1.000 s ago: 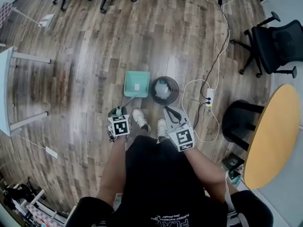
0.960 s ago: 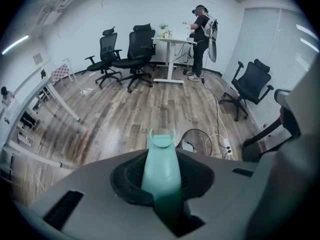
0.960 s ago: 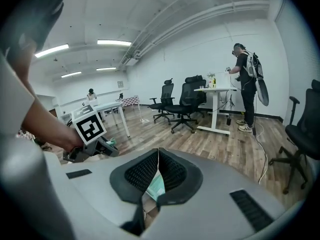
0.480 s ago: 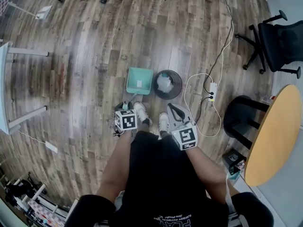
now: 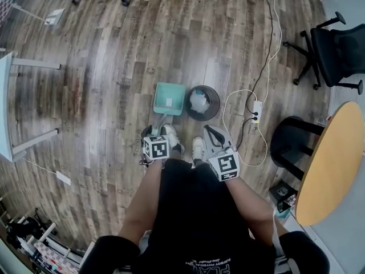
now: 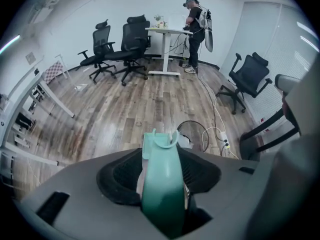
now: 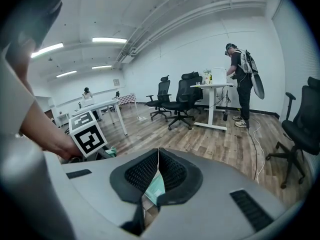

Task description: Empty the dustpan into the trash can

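The teal dustpan (image 5: 169, 99) lies flat on the wood floor, with a white scrap in it. Just to its right stands the round black trash can (image 5: 214, 108), which holds pale rubbish. My left gripper (image 5: 153, 132) points steeply down over the dustpan's upright handle (image 6: 160, 184). Its jaws are opening, and in the left gripper view (image 6: 161, 153) the handle stands between them with slim gaps at the pads. My right gripper (image 5: 209, 132) hangs by the person's right shoe. In the right gripper view (image 7: 158, 151) its tips meet and it holds nothing.
A white power strip (image 5: 255, 112) and looping cables lie right of the can. A black stool (image 5: 291, 141), a yellow round table (image 5: 331, 164) and an office chair (image 5: 342, 44) stand at the right. A white desk (image 5: 5, 107) stands at the left. The person's shoes (image 5: 171, 138) are just behind the dustpan.
My left gripper has sunk a little toward the floor by the dustpan's handle. The dustpan and can keep their places side by side. The right gripper has hardly moved.
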`<state>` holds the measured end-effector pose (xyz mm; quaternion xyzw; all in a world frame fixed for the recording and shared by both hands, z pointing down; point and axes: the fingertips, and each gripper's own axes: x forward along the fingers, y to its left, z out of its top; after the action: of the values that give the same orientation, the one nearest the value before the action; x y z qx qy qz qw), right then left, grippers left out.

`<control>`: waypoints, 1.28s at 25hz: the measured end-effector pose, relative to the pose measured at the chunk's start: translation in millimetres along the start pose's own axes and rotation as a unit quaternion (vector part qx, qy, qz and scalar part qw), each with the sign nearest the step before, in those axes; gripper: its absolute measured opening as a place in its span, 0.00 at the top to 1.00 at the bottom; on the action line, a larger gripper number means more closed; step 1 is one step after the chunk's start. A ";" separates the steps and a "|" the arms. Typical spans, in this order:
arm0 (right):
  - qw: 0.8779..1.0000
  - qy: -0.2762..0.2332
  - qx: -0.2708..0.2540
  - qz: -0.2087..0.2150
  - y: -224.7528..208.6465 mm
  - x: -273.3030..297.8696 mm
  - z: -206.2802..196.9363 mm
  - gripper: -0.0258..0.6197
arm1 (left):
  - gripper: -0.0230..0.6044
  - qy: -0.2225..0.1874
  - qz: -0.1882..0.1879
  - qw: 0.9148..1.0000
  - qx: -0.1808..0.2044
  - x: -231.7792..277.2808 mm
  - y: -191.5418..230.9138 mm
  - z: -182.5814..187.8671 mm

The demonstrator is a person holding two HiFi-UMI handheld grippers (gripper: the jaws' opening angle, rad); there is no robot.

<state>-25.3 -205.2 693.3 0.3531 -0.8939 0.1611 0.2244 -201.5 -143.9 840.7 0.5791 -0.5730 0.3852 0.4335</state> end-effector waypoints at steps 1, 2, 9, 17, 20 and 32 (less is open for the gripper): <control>1.000 -0.003 -0.002 -0.001 -1.4 -2.2 1.6 0.92 | 0.61 -0.003 -0.001 1.000 -0.001 -1.9 -0.7 0.1; 1.000 -0.006 -0.004 -0.001 -2.6 -4.8 2.8 0.92 | 0.59 -0.007 -0.001 1.000 -0.001 -4.7 -1.3 0.4; 1.000 -0.025 -0.017 0.006 -7.3 -24.7 11.2 0.92 | 0.56 -0.096 0.049 0.994 -0.004 -56.3 3.5 25.7; 0.997 -0.068 -0.037 0.023 -2.1 -56.9 32.6 0.92 | 0.62 -0.206 0.062 0.976 -0.025 -153.3 -24.9 57.4; 0.995 -0.089 -0.040 0.031 -5.3 -72.1 40.8 0.92 | 0.77 -0.261 0.067 0.962 -0.034 -192.5 -40.3 67.5; 0.985 -0.164 -0.050 0.031 4.1 -137.2 87.8 0.92 | 0.93 -0.383 0.013 0.913 0.141 -297.0 -139.6 83.5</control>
<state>35.8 -164.8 547.8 0.3346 -0.9362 0.0630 0.0875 -80.3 -129.2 524.9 0.7296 -0.6426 0.2162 0.0897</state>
